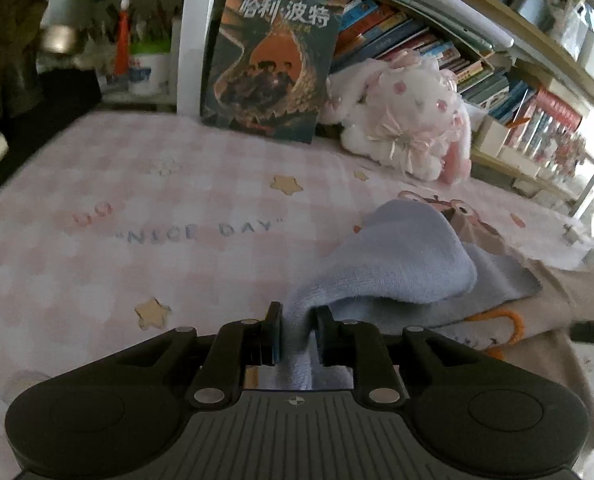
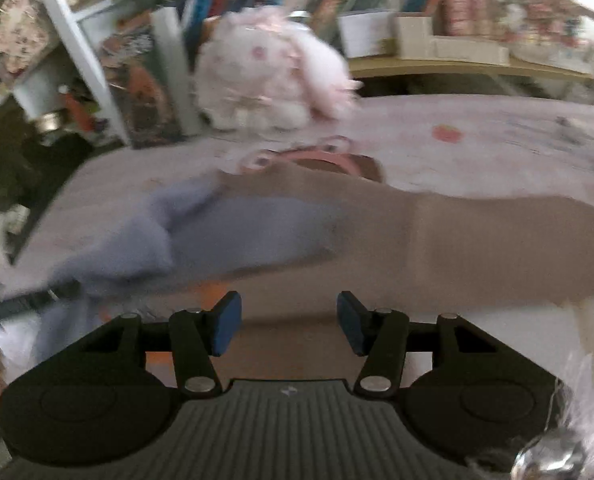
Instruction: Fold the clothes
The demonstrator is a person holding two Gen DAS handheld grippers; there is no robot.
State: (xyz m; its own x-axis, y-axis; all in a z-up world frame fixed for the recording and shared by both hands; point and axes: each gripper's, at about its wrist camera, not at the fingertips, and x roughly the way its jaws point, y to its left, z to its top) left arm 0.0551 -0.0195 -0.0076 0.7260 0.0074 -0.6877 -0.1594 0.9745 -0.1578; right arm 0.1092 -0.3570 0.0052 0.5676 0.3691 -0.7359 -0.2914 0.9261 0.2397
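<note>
A beige garment (image 2: 437,240) with a light blue sleeve (image 1: 409,256) lies on the pink checked bed sheet (image 1: 137,208). My left gripper (image 1: 297,320) is shut on the blue sleeve's end and holds it lifted, folded toward the garment's body (image 1: 569,300). In the right wrist view the blue sleeve (image 2: 217,232) lies across the left part of the beige garment. My right gripper (image 2: 289,320) is open and empty, just above the beige cloth's near edge. That view is blurred.
A white and pink plush rabbit (image 1: 409,120) sits at the back of the bed beside an upright book (image 1: 273,64). Bookshelves (image 1: 517,80) run behind them. A white bed post (image 1: 193,36) stands at the back left.
</note>
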